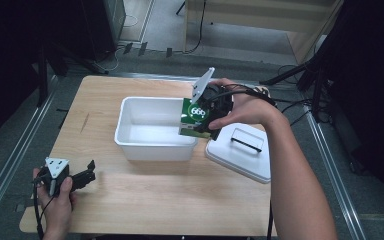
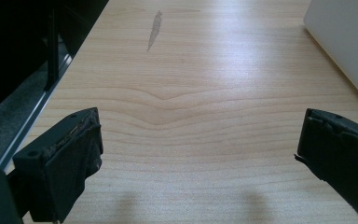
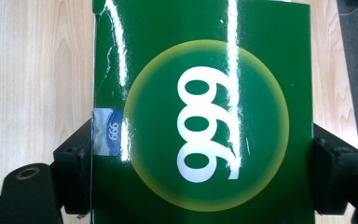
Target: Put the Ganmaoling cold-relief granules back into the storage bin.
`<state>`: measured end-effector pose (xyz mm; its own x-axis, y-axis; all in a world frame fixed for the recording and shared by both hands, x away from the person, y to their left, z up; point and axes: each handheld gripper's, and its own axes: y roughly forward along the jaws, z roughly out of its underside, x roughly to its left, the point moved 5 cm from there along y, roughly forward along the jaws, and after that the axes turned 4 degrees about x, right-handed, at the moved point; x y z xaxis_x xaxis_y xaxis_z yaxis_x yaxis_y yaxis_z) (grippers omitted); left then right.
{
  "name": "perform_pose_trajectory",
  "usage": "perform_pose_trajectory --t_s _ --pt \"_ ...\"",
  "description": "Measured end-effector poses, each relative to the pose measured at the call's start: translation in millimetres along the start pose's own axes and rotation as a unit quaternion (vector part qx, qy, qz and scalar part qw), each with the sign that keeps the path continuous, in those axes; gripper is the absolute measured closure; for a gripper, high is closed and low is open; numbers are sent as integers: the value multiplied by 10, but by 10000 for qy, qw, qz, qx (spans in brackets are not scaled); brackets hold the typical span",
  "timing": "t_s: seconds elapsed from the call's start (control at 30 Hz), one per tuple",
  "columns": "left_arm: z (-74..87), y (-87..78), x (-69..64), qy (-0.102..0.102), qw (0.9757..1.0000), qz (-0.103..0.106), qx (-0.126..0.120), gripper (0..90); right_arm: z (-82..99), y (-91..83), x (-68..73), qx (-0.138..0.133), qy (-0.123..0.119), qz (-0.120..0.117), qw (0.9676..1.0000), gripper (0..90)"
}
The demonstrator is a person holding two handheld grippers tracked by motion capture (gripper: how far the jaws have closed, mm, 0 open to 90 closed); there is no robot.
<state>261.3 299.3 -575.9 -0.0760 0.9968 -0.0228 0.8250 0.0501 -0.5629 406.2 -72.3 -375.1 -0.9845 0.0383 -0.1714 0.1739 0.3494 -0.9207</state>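
On a light wooden table (image 1: pixel 155 195), seen from above, a white rectangular plastic bin (image 1: pixel 152 129) sits near the centre, open at the top. At about four o'clock from the bin, just beside its right end, a white lid (image 1: pixel 242 152) with a dark handle lies flat on the wood.

Over the bin's right end, at about three o'clock, a person's right hand (image 1: pixel 245 107) holds the right gripper (image 1: pixel 207 119). Its two black jaws are clamped on the sides of a glossy green box (image 3: pixel 205 116), printed with white numerals "999" inside a yellow-edged circle. In the high view the box hangs tilted above the bin's right rim; whether it touches the rim cannot be told.

Down at about seven o'clock from the bin, well apart from it near the table's front left corner, the left hand (image 1: pixel 55 197) holds the left gripper (image 1: pixel 87 172). Its jaws stand wide apart with nothing between them, low over bare wood. In the left gripper view, a corner of the bin shows at the upper right.
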Motion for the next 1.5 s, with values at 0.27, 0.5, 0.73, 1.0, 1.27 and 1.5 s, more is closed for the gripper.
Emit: perform_pose_trajectory --t_s 0.27,0.5,0.73,1.0,1.27,1.5 --pt "-1 1 0 -9 10000 7 -1 6 -143 128 -111 45 -122 -15 9999 158" --pt "0 -1 1 -7 10000 14 14 6 -230 211 -168 69 -112 -54 9999 158" --pt "0 -1 1 -10 10000 15 13 6 -318 315 -211 185 -168 -63 9997 158" --pt "0 0 2 -27 10000 21 -9 6 -366 405 -237 251 -156 -79 9995 158" --pt "-1 3 4 -32 10000 20 -24 6 -350 519 -242 382 -296 -58 9988 158" --pt "0 -1 1 -36 10000 17 -17 6 -332 625 -230 380 -315 -88 9987 158"
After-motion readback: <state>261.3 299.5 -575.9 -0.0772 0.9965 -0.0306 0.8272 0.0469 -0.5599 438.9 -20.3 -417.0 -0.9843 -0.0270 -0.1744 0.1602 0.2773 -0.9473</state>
